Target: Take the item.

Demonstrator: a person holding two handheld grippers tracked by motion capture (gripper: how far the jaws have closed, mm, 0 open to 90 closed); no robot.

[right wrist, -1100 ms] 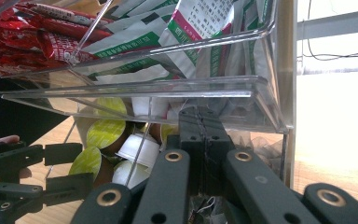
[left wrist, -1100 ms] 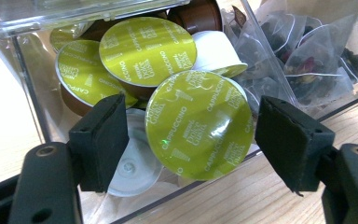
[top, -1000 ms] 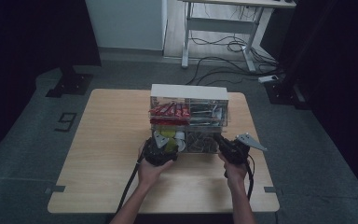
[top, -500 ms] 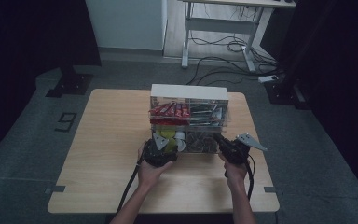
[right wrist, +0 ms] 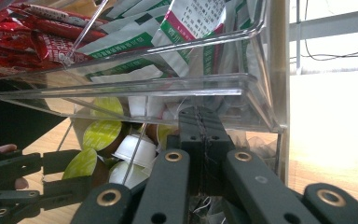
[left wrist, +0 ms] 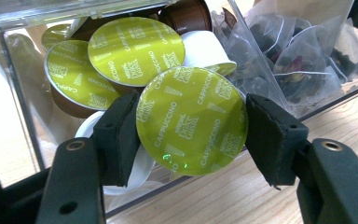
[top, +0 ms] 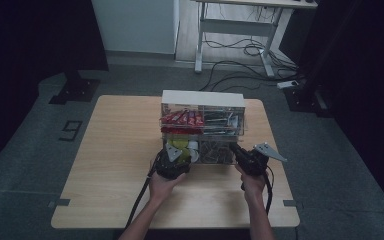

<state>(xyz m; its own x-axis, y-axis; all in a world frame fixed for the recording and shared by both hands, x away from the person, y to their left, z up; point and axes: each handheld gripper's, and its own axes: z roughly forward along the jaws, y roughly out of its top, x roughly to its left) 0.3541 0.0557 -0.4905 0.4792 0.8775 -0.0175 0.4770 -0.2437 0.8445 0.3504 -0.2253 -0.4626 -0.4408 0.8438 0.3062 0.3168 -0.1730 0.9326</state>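
Observation:
A clear acrylic organizer [top: 202,98] with a white top stands mid-table. Its lower left bin holds several green-lidded coffee capsules [left wrist: 135,46]. My left gripper [left wrist: 191,133] reaches into that bin's open front, and its pads press both sides of one capsule marked Cappuccino [left wrist: 191,116]. In the high view the left gripper [top: 172,157] sits at the bin's front. My right gripper [right wrist: 200,128] has its jaws pressed together at the lower right bin, in among the tea bags [left wrist: 303,65]; I see nothing held between them. The high view puts the right gripper [top: 236,149] at the organizer's front right corner.
The upper shelf holds red sachets [right wrist: 23,42] on the left and green-and-white packets [right wrist: 186,23] on the right. Bare wooden table [top: 120,150] spreads left of the organizer and in front of it. Beyond the table, cables [top: 240,50] lie on the floor under a desk frame.

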